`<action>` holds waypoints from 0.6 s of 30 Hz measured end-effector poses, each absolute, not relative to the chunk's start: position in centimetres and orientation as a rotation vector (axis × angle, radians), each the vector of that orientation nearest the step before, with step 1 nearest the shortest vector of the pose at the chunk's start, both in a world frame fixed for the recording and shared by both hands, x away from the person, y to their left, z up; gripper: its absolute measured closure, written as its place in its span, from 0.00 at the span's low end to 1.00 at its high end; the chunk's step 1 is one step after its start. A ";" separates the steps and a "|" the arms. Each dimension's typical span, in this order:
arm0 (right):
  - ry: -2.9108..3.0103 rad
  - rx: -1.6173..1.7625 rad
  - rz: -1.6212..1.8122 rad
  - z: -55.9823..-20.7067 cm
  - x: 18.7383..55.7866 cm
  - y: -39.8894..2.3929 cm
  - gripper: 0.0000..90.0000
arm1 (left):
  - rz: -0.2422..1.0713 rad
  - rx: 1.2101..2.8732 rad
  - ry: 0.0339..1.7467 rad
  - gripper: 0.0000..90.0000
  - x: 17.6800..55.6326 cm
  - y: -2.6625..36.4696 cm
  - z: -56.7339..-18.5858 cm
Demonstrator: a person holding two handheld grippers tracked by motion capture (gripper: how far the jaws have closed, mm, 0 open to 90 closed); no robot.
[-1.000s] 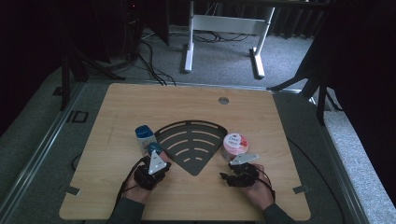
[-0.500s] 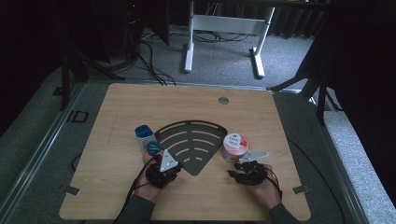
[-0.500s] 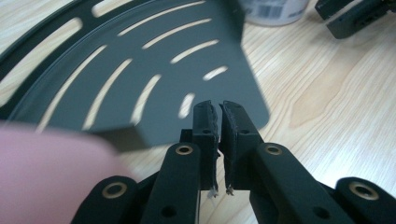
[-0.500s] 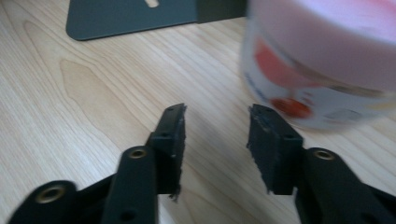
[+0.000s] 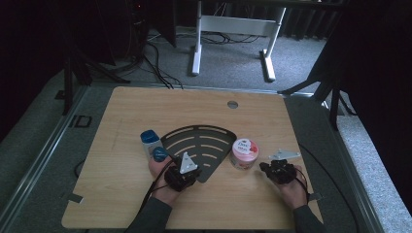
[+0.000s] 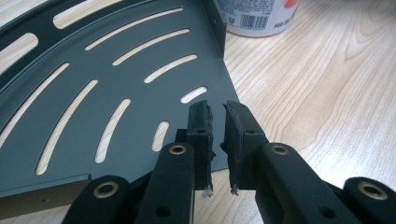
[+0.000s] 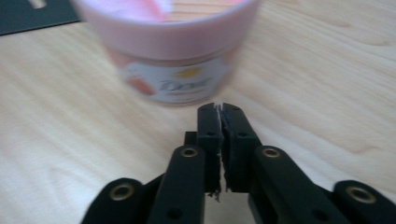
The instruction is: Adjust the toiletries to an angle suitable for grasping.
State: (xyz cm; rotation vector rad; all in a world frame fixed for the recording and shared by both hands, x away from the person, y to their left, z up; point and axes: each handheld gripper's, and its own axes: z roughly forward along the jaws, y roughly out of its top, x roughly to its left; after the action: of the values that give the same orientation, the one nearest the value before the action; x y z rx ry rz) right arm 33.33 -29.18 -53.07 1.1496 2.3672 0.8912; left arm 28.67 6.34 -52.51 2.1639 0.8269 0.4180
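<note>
High view: left gripper (image 5: 182, 171) over the shelf's (image 5: 197, 138) near corner, bottle (image 5: 151, 143) beside; right gripper (image 5: 278, 171) right of the jar (image 5: 245, 153).
Left gripper view: jaws have just been opening, narrow gap, nothing between.
Right gripper view: jaws closed on nothing, jar ahead, apart.
Judged: between grasps; next, reopen right to span jar.

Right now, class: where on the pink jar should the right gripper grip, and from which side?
Across the round wall of the pink jar, level, from the right gripper side. It stands upright with a wide lid; the shut jaws must open first.
</note>
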 end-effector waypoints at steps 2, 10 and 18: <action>2.362 1.149 0.896 -53.0 33.9 -29.5 1.00 | 0.417 2.164 0.831 0.91 28.8 6.3 -52.6; 2.328 1.147 0.953 -52.2 36.6 -30.1 1.00 | 0.409 2.161 0.846 0.95 29.1 6.3 -52.9; 2.313 1.085 1.036 -50.2 39.2 -29.5 1.00 | 0.392 2.162 0.848 0.96 29.2 6.2 -53.1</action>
State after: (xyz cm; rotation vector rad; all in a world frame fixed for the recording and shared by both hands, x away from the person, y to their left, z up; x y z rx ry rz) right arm 39.24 -29.47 -50.17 1.0852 2.3134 1.0365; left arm 29.22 6.15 -53.07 2.1624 0.8482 0.3918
